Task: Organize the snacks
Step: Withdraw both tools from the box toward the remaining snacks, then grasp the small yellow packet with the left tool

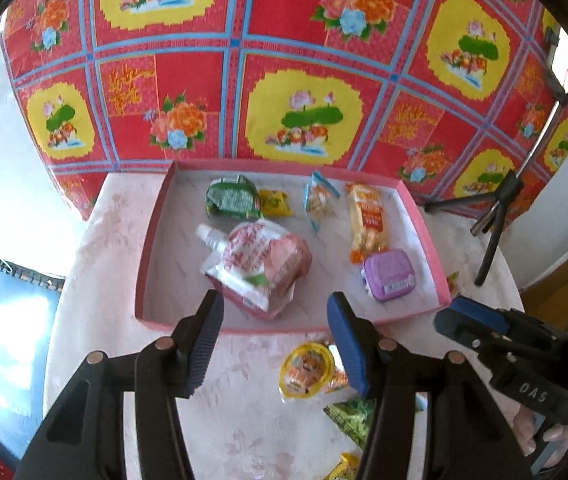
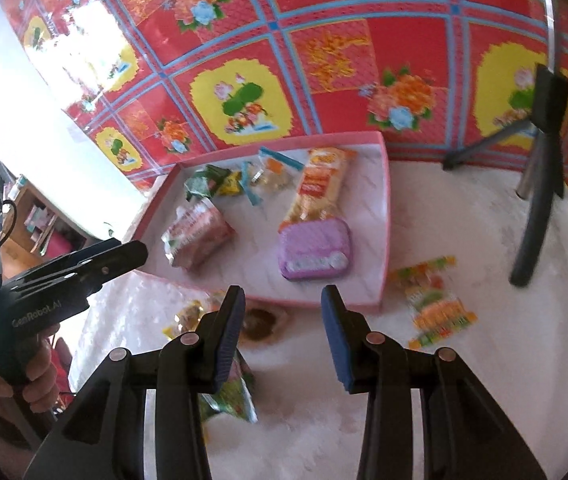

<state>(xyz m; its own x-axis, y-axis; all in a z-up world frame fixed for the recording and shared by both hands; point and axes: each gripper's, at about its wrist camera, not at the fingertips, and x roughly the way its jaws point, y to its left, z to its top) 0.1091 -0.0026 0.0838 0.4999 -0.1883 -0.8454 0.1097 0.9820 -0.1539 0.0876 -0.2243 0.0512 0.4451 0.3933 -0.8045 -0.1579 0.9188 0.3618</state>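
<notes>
Both grippers hang empty over the pale round table (image 1: 96, 264): left gripper (image 1: 274, 344) with fingers moderately apart, right gripper (image 2: 280, 336) with fingers narrower. At 6 o'clock, loose snacks remain outside: a yellow jelly cup (image 1: 305, 372), a green packet (image 2: 232, 396), and, at 3 o'clock, a colourful candy packet (image 2: 435, 304). Farther, at 12 o'clock, the pink tray (image 1: 152, 240) already holds a pink spouted pouch (image 1: 260, 260), a purple tin (image 1: 389, 276) and smaller packets, with bare floor left along its near edge. A tripod (image 2: 535, 200) stands at 2 o'clock.
</notes>
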